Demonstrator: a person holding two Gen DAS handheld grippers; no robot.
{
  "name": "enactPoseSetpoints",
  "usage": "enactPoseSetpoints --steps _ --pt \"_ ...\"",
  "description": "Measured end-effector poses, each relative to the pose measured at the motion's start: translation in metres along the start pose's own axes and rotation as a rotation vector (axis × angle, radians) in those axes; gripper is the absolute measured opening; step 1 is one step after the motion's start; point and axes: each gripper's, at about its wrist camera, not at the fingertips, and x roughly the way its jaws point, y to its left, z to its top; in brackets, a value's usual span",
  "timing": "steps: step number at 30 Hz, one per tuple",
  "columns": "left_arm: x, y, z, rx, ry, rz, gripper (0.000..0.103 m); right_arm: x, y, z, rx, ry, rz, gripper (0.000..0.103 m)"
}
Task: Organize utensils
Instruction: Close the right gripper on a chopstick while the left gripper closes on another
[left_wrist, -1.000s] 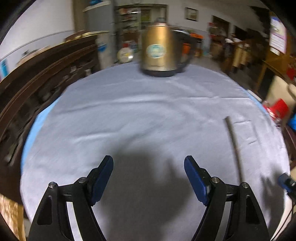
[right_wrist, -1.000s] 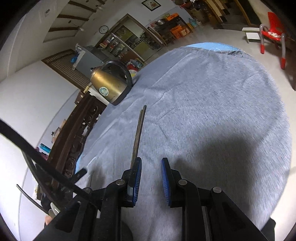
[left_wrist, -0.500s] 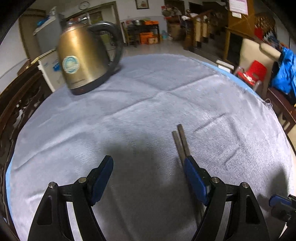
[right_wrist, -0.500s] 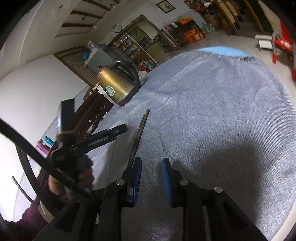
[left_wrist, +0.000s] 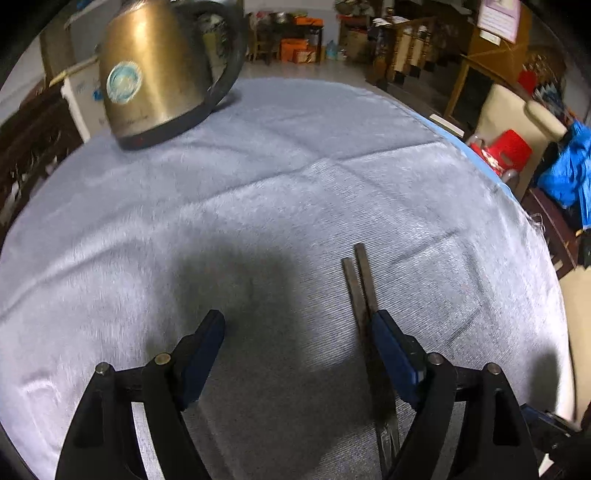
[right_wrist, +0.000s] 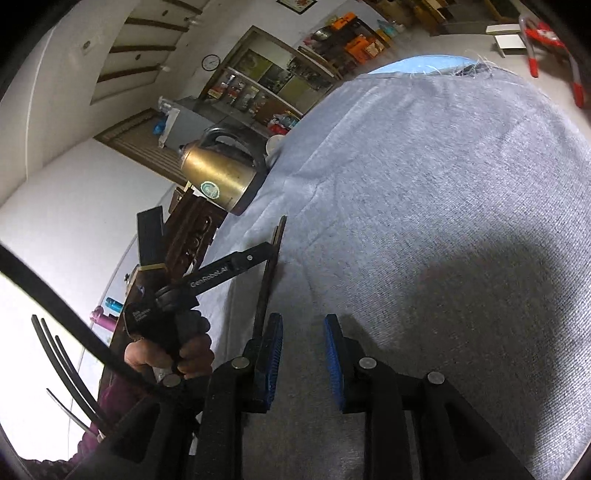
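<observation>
Two slim dark chopsticks (left_wrist: 360, 284), napped cloth (left_wrist: 295, 177)

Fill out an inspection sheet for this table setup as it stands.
Surface: round table under a grey cloth, creased.
Job's things: pair of dark chopsticks lying side by side on the cloth.
Clutter: brass-coloured kettle standing at the far edge.
Grippers: left gripper open, right-hand pad beside the chopsticks; right gripper open, nothing between its pads, chopsticks just outside its left pad.
Cables: black cable crossing the right wrist view.
Surroundings: dim room, shelves, red stool.
</observation>
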Motion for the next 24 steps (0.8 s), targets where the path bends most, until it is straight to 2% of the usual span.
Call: enactPoseSetpoints --steps 5,7,13,14,15,16,17,18,21,24 --pt "-0.002 0.001 -0.006 0.008 0.014 0.02 0.083 -0.001 0.0 0.0 -0.005 -0.003 -0.005 0.026" --pt "-0.002 -0.003 -0.008 0.034 0.025 0.063 0.083 -0.001 -0.001 0.0 0.003 -0.004 -0.003 0.026" --pt "0.003 -0.006 0.0 -0.001 0.039 0.068 0.081 -0.003 -0.002 -0.001 -0.005 -0.009 -0.009 0.026" --pt "0.004 -0.007 0.002 0.006 0.031 0.063 0.073 -0.003 -0.002 0.0 -0.006 -0.008 -0.011 0.026" --pt "0.003 -0.009 0.002 0.02 0.014 0.054 0.056 -0.003 -0.002 -0.001 -0.007 -0.008 -0.012 0.026" --pt "0.001 -0.012 0.002 0.043 -0.005 0.045 0.046 -0.003 -0.001 -0.001 -0.01 -0.007 -0.016 0.026" --pt "-0.001 -0.014 0.001 0.064 -0.017 0.039 0.026 -0.003 -0.001 -0.001 -0.013 -0.007 -0.019 0.026" --pt "-0.002 -0.014 0.001 0.072 -0.019 0.038 0.011 -0.003 0.0 -0.001 -0.016 -0.007 -0.023 0.025" --pt "-0.005 -0.01 -0.003 0.086 -0.023 0.02 0.006 -0.001 0.002 -0.002 -0.024 -0.006 -0.038 0.025" --pt "-0.011 0.004 -0.011 0.053 -0.016 0.009 0.006 0.002 0.004 -0.001 -0.039 -0.001 -0.064 0.025"
